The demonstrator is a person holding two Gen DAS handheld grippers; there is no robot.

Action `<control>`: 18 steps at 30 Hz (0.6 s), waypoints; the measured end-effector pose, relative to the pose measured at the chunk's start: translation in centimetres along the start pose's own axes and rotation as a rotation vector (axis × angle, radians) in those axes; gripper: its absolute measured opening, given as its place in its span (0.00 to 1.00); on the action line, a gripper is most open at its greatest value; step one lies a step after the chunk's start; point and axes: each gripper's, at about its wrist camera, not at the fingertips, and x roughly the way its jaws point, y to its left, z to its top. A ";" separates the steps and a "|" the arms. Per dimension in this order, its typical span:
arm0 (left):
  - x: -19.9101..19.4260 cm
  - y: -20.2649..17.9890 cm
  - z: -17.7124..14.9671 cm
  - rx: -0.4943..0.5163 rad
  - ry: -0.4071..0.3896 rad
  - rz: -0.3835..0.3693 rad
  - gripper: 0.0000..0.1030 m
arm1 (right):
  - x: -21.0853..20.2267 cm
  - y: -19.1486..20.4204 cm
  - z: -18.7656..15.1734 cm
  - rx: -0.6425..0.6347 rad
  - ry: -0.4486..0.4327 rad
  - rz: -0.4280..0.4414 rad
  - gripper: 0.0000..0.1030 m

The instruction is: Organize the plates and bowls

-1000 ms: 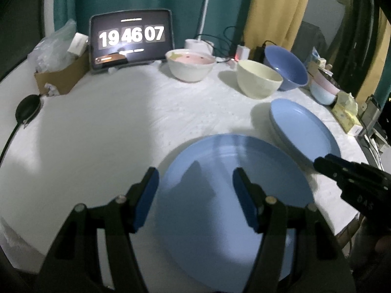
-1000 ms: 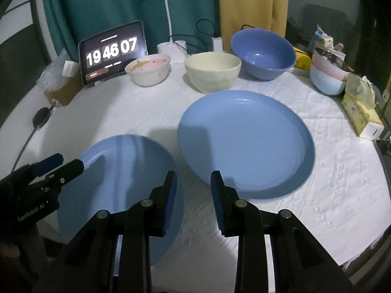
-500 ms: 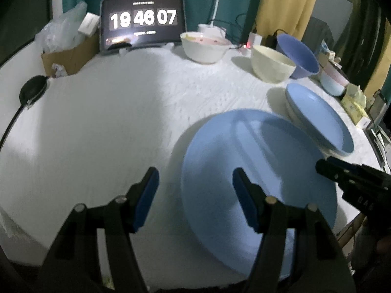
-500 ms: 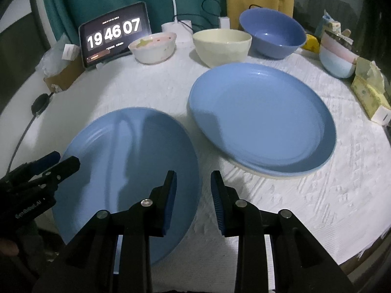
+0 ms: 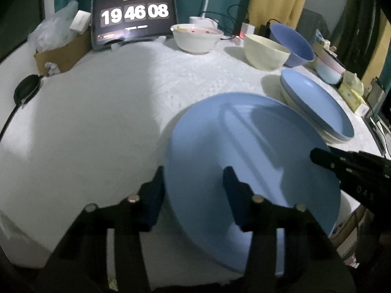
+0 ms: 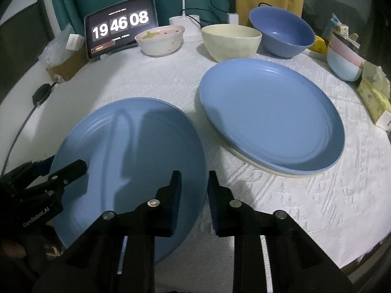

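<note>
The left gripper (image 5: 193,183) is seen with its jaws closing about the left rim of the near blue plate (image 5: 244,161), one finger outside the rim and one over the plate; whether the pads press on it cannot be told. The right gripper (image 6: 194,190) is likewise closing, at a narrow gap, astride the right rim of the same plate (image 6: 136,156), and contact is not resolved there either. The plate is seen lying at the near edge of the white tablecloth (image 6: 151,78).

In the right wrist view the second blue plate (image 6: 268,119) is shown whole, resting on a pale plate (image 6: 281,172) whose rim is exposed beneath it; in the left wrist view only a slanted sliver of that stack (image 5: 315,105) is given. Behind, a patterned bowl (image 6: 160,40), a cream bowl (image 6: 231,41) and a blue bowl (image 6: 281,30) are lined up beside a tablet clock (image 6: 121,25).
</note>
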 end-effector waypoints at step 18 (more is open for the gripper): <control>-2.3 0.0 1.2 0.008 -0.050 -0.005 0.43 | -2.6 0.1 1.6 0.007 -0.078 0.013 0.20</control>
